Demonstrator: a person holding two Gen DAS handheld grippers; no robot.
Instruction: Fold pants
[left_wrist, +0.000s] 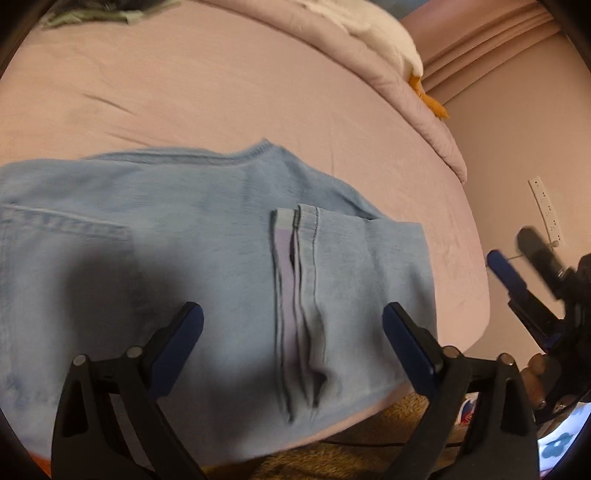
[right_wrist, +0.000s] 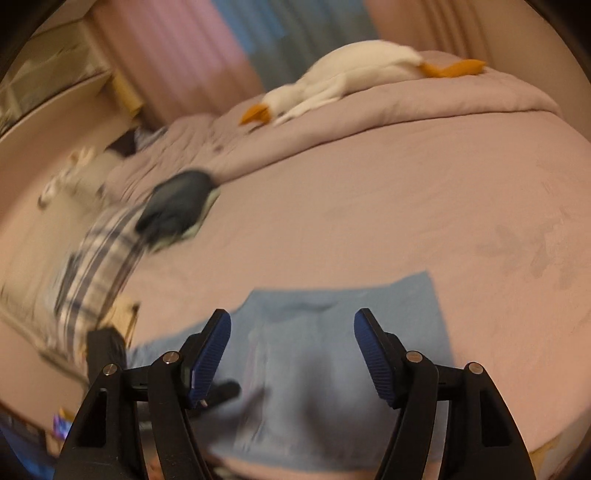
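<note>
My left claw (left_wrist: 291, 325) is hovering with its jaws wide apart, gripping nothing, right over the pants (left_wrist: 207, 258). They are lying folded in pale blue denim on the near edge of the bed (left_wrist: 221, 92), just ahead of my fingers and beneath them. A doubled hem is showing between my fingers, running straight away from me, with a stitched pocket off to my left. The folded bundle's long axis is stretching left to right across my view, one corner hanging slightly over the bed's edge below me.

My right claw (right_wrist: 292, 328) is also gaping open and empty, hanging above the same denim (right_wrist: 332, 332), which is looking blurred here.

Only the left wrist view is showing the right claw (left_wrist: 517, 254), off to my right beyond the mattress edge. Only the right wrist view is showing a dark garment (right_wrist: 177, 206) and plaid cloth (right_wrist: 96, 258) farther off to my left, and the whole white plush goose (right_wrist: 351, 74) lying on the comforter (right_wrist: 443, 99) at the far side.
</note>
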